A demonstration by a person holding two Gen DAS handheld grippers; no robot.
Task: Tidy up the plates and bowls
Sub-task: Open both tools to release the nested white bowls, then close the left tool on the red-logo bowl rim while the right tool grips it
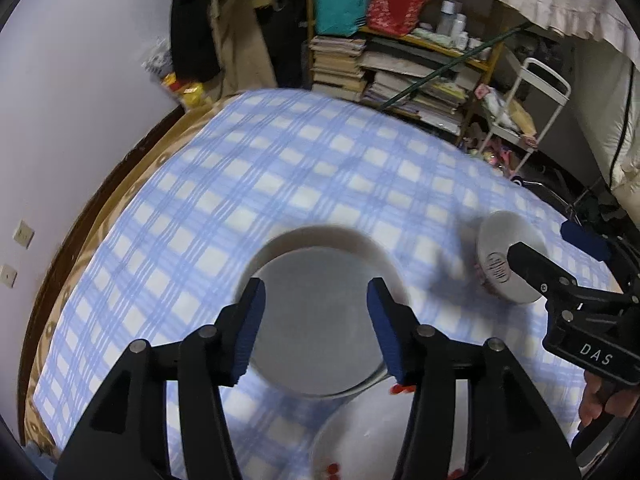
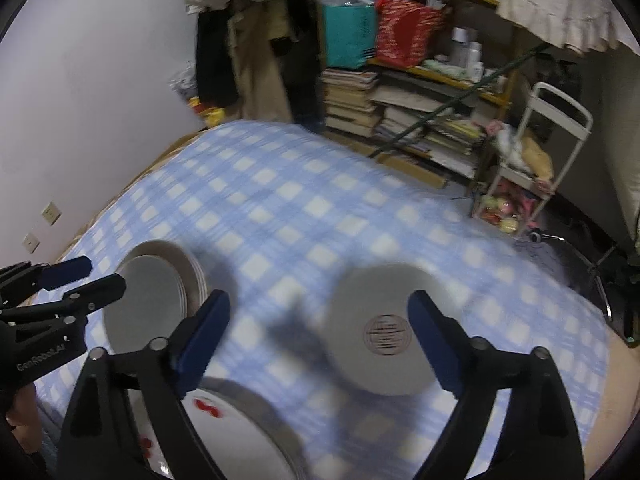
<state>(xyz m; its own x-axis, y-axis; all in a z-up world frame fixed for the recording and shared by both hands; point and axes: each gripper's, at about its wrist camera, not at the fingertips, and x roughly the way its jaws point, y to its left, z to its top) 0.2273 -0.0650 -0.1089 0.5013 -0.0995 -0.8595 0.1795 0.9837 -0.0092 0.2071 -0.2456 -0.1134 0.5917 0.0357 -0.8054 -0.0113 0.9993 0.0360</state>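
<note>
Left wrist view: my left gripper [image 1: 316, 312] stands spread, nothing pinched, above the grey plate stack [image 1: 316, 332] on the checked cloth [image 1: 280, 168]. An overturned bowl [image 1: 508, 256] lies at three o'clock.

Right wrist view: my right gripper [image 2: 320, 336] is spread wide and empty, the overturned bowl [image 2: 384, 332] between its fingers untouched. A red-patterned plate [image 2: 248, 432] sits at seven o'clock, the stack [image 2: 156, 296] at nine.

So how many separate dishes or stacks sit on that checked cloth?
3: a grey plate stack at left, an upturned bowl right, a red-patterned plate nearest. More may be stacked.
</note>
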